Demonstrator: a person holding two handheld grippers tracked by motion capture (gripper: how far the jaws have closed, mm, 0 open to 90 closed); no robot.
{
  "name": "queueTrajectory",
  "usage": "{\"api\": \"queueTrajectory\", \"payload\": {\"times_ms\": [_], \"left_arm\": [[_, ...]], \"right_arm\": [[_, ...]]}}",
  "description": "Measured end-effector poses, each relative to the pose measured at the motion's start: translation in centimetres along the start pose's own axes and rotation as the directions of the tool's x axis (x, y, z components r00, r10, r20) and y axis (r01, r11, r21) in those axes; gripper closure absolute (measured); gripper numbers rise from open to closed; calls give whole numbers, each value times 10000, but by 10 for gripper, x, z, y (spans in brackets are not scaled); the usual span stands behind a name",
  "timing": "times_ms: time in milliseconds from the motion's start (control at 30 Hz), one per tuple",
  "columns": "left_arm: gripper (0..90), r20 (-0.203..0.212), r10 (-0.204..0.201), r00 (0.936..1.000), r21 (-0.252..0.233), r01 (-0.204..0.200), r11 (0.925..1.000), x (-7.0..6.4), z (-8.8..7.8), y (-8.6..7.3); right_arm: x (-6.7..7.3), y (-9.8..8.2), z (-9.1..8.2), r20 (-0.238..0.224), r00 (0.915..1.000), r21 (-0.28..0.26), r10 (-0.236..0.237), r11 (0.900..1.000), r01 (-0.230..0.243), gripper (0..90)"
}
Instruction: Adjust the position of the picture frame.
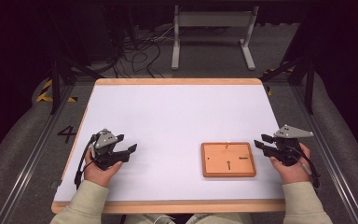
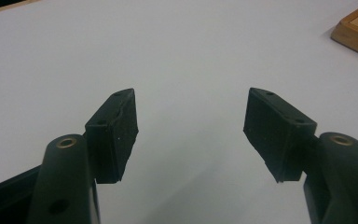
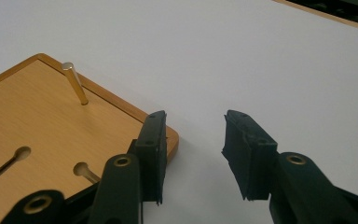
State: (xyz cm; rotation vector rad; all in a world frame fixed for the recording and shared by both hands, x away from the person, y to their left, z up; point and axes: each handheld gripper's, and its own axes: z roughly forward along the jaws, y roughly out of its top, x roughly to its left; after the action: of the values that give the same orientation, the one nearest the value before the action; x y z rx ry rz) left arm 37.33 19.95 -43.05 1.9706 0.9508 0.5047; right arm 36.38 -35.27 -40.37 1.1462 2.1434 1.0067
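Wooden board [image 1: 228, 159] lies flat on white table [image 1: 168, 116], right of centre, brass pin [image 3: 75, 83] standing near its far edge. Right gripper [image 1: 264, 144] just beside board's right edge, jaws apart, nothing between. Left gripper [image 1: 127, 151] well apart at left, jaws spread, empty.

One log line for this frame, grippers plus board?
left gripper: open, empty, left on table | right gripper: open, empty, just right of wooden board | brass pin: upright in board

High view: white table surface [image 1: 177, 121] evenly lit from overhead, surroundings dark at upper corners. Gripper views appear slightly soft and grainy, with faint shadows at bottom centre.
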Motion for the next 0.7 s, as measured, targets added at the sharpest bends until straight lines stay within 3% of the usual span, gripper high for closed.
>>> {"api": "queueTrajectory", "payload": {"times_ms": [700], "left_arm": [[354, 31, 28, 10000, -3, -28, 10000, 0, -2, 0]], "right_arm": [[2, 6, -8, -64, 9998, -142, -168, 9998, 167, 594]]}}
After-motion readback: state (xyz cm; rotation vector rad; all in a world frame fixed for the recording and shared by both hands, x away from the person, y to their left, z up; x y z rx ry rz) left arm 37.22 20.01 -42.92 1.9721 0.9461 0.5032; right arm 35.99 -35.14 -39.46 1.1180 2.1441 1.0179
